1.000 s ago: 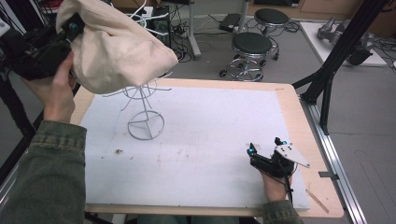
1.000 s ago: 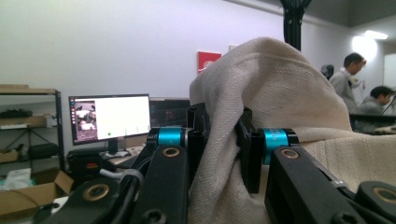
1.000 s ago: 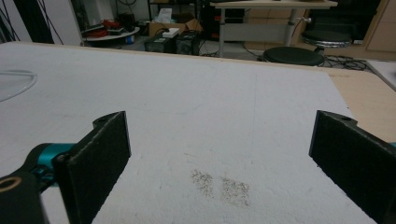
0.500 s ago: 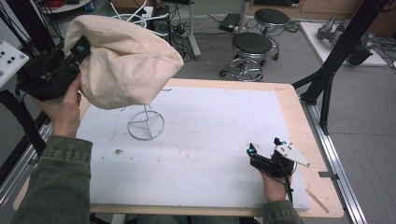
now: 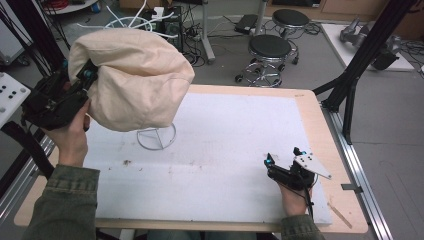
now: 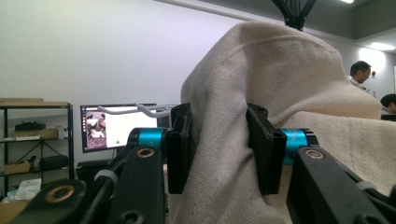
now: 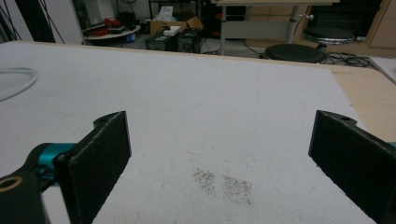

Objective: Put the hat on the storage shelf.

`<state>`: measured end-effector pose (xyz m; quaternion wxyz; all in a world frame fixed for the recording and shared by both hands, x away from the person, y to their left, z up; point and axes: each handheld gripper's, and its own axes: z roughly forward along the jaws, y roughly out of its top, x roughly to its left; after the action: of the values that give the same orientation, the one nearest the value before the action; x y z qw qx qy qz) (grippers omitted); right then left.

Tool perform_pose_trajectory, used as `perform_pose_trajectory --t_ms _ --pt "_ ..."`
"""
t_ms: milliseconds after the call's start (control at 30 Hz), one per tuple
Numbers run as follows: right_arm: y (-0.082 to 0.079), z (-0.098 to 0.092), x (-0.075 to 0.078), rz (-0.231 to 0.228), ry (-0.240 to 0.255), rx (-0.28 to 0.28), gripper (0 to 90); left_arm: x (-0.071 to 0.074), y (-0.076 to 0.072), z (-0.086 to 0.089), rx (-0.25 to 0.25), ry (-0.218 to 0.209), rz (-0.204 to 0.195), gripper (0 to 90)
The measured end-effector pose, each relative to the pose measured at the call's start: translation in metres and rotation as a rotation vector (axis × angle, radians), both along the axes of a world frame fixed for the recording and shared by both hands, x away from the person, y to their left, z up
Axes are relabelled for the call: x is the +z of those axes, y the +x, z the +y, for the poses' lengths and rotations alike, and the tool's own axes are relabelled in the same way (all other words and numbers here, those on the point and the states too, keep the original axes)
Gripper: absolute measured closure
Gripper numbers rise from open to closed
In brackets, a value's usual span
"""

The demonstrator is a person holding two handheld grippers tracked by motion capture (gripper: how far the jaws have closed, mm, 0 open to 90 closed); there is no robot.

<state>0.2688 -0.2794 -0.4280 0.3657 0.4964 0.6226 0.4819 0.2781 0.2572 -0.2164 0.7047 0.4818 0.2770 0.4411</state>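
Two claws over a white-padded bench [image 5: 230, 150]. Left claw [image 5: 85, 82], gripped in the left hand [image 5: 70, 135] at the bench's left edge, up against a large cream cloth bag [image 5: 132, 85]. Bag draped over a white wire stand [image 5: 156, 136], bulging well above the bench, covering all of the stand but its ring base on the white pad. Seen along the left claw [image 6: 218, 149]: a thick fold of the cream cloth [image 6: 261, 93] between both black pads, cloth touching each pad, jaws just opened wider within the last moment, fold not yet fallen free. Grip loosening; cannot tell whether the pads press the cloth firmly.

Right claw [image 5: 282, 162] far from the bag, near the bench's front right corner, lying low on the white pad in the right hand [image 5: 292, 197]. Seen along the right claw [image 7: 219, 154]: jaws spread wide, nothing between them but bare white pad with a small patch of brown specks [image 7: 224, 184]. Curved edge of the wire stand's base [image 7: 16, 81] at far left of that view.
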Motion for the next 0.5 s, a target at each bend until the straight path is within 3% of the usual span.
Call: perform_pose_trajectory --t_ms 133,300,500 --pt "0.0 0.0 0.0 -0.002 0.002 -0.001 4.6 -0.001 0.001 -0.001 0.006 -0.002 0.01 55.5" --pt "0.0 0.0 0.0 0.006 0.003 0.001 4.6 -0.004 0.002 -0.005 0.028 0.049 0.034 54.0" --pt "0.0 0.0 0.0 0.005 0.001 0.002 4.6 -0.013 0.002 -0.006 0.015 0.026 0.042 52.6"
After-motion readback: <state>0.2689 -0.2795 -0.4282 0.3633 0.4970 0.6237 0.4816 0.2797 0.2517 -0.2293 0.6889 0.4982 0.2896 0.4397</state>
